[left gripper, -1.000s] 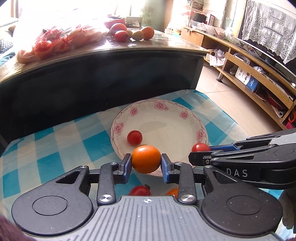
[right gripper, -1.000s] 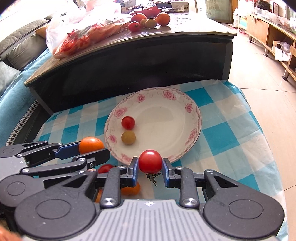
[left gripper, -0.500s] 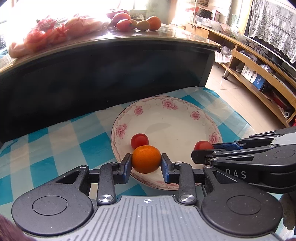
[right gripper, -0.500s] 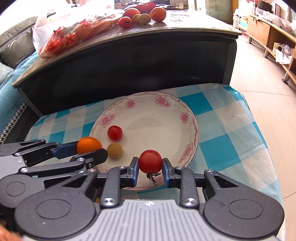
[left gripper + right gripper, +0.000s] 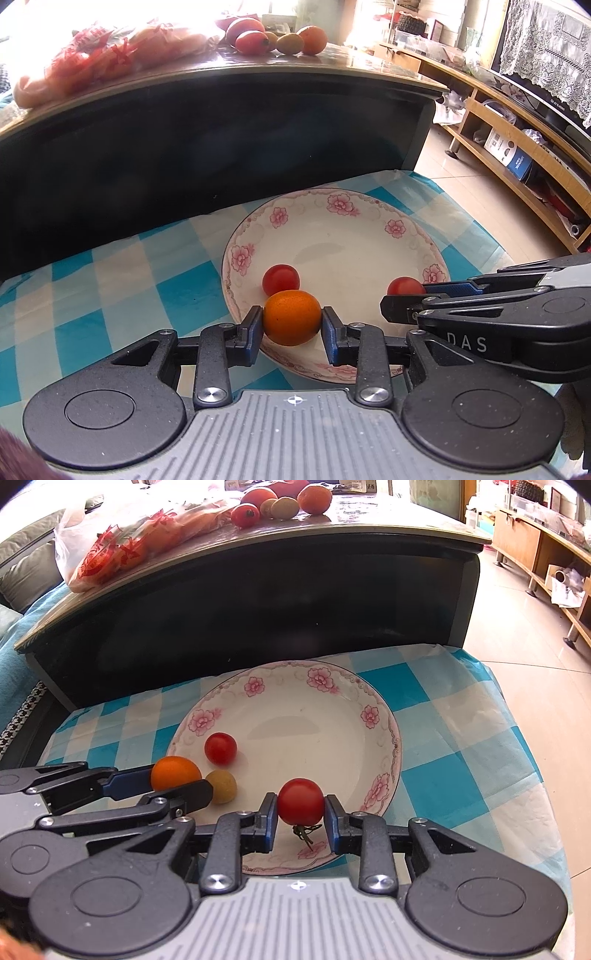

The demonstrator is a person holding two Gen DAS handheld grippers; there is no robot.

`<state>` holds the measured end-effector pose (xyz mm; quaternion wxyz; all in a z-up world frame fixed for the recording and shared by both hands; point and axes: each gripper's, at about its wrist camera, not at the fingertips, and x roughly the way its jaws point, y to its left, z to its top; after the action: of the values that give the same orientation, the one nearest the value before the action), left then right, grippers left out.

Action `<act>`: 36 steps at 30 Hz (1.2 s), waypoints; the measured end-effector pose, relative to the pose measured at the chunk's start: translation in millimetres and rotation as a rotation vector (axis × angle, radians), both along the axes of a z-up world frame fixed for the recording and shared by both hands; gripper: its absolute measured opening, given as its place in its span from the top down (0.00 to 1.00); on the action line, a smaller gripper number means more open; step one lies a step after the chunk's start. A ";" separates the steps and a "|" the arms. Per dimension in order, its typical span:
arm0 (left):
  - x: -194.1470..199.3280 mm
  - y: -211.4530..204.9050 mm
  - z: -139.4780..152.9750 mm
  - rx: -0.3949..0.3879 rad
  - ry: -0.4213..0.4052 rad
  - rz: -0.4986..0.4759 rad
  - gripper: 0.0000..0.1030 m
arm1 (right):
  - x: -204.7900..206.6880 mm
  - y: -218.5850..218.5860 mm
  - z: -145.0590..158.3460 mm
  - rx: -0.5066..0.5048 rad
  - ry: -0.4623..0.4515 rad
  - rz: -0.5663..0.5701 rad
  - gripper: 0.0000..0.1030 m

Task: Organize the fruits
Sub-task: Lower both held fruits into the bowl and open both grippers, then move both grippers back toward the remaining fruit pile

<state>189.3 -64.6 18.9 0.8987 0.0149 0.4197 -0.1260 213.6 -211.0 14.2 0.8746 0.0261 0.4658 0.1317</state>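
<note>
Orange fruit (image 5: 292,317) sat pinched between the left gripper (image 5: 292,330) pads, held over the near-left part of the plate (image 5: 369,206). Not released. Right gripper (image 5: 301,821) was clamped on a red tomato (image 5: 301,801), stem hanging down, over the near rim of the same plate. Both tools were side by side, close but not touching as far as the views showed.

Plate was white with pink flowers, on a blue checked cloth (image 5: 436,716). Already lying in it: one small red tomato (image 5: 220,748) and one small yellow-green fruit (image 5: 221,786), both left of centre. The yellow-green one was hidden behind the orange in the left view.

Status, my read: two pieces plated, two more in hand and positioned for drop. Roughly mid-task. Whether either held fruit was touching the plate surface, I couldn't tell.

Left to do: let go of both. More fruit was on the dark table (image 5: 369,535) behind: a few loose pieces (image 5: 284,500) and a plastic bag (image 5: 122,542) with red and orange contents. Can't say if those belonged to the job.

Risk: round fruit may roll on the shallow plate once dropped, especially the orange next to the yellow-green one.
</note>
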 end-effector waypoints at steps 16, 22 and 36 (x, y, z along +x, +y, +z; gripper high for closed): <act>-0.7 3.5 4.1 -0.013 -0.016 0.009 0.59 | -3.0 -1.6 4.4 0.014 -0.024 -0.013 0.68; -4.2 4.8 9.0 -0.018 -0.027 0.010 0.58 | -4.5 -1.4 9.1 0.021 -0.035 -0.016 0.68; -19.6 11.3 18.0 -0.020 -0.032 0.010 0.58 | -20.6 3.9 17.4 0.026 -0.043 -0.018 0.68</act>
<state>169.8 -53.3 36.9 0.9061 0.0059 0.4040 -0.1253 193.1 -207.0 31.5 0.8852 0.0387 0.4448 0.1306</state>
